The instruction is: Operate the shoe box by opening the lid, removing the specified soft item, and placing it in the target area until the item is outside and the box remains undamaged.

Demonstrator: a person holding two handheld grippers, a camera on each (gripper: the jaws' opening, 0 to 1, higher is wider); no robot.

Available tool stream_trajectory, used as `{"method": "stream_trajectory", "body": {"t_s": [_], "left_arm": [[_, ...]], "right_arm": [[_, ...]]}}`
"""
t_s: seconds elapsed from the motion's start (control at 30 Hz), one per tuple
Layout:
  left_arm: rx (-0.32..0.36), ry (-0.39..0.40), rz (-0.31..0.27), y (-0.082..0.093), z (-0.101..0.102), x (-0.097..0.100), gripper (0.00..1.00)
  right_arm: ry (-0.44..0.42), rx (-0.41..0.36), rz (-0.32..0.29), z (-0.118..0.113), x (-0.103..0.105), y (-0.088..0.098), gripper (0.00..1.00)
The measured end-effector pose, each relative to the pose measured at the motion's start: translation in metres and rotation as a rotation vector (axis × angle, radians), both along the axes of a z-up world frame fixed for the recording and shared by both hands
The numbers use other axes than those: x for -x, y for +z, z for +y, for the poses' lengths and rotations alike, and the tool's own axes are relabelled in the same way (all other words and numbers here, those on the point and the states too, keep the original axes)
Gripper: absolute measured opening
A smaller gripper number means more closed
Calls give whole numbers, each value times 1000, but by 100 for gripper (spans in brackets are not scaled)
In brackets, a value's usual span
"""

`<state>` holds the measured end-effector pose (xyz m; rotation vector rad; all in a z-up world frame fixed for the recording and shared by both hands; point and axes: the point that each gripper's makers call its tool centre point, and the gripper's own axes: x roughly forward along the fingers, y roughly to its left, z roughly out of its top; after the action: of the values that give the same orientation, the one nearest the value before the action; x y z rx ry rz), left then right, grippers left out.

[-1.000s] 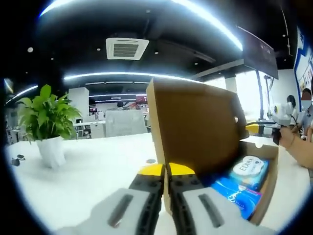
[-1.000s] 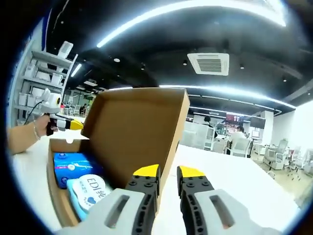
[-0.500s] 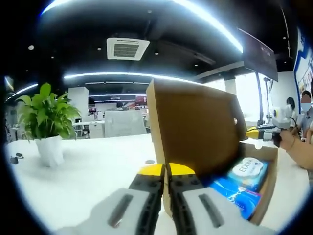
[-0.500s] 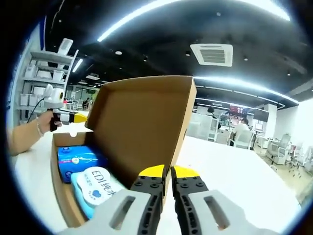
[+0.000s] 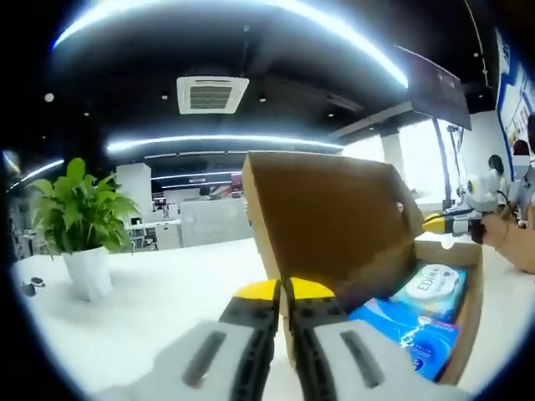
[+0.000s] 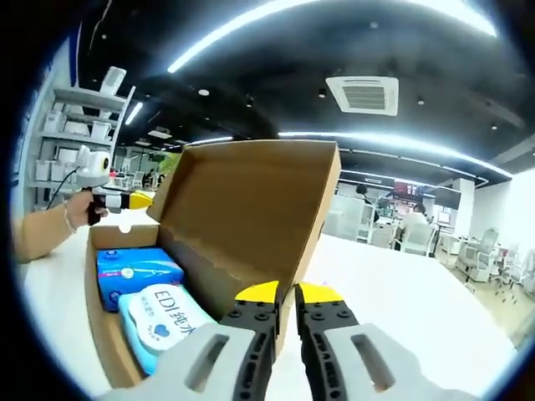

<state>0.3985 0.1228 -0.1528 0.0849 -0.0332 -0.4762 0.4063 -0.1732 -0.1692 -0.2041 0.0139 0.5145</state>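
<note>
The left hand-held gripper (image 5: 282, 291) and right hand-held gripper (image 6: 286, 292) each pinch an edge of the raised cardboard lid (image 6: 251, 217). The wet-wipes pack (image 6: 167, 322) lies inside the open shoe box (image 6: 99, 322) on the white surface (image 5: 142, 317).

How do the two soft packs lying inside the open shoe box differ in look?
The blue pack is a deep, saturated blue with small white marks, while the pale pack is light turquoise with a big white oval label reading EDI. In the right gripper view the blue pack lies farther back in the shoe box, and the pale pack lies nearer the right gripper. Both are soft wrapped packs lying flat, side by side, under the raised lid.
</note>
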Motion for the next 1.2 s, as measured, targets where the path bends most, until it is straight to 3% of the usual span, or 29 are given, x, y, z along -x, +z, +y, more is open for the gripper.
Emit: {"method": "stream_trajectory", "body": {"t_s": [0.23, 0.33, 0.47, 0.63, 1.2], "left_arm": [[10, -4, -22, 2, 2, -2, 4], [-12, 6, -21, -1, 3, -2, 11], [-52, -5, -20, -3, 1, 3, 11], [-45, -8, -28, 2, 5, 5, 11], [-46, -21, 14, -12, 5, 2, 10]], "right_arm": [[-2, 43, -7, 0, -2, -5, 6], [-2, 64, -10, 1, -2, -7, 8], [4, 70, -5, 0, -1, -10, 8], [-18, 73, -25, -8, -1, -6, 8], [-9, 85, -8, -9, -5, -16, 9]]}}
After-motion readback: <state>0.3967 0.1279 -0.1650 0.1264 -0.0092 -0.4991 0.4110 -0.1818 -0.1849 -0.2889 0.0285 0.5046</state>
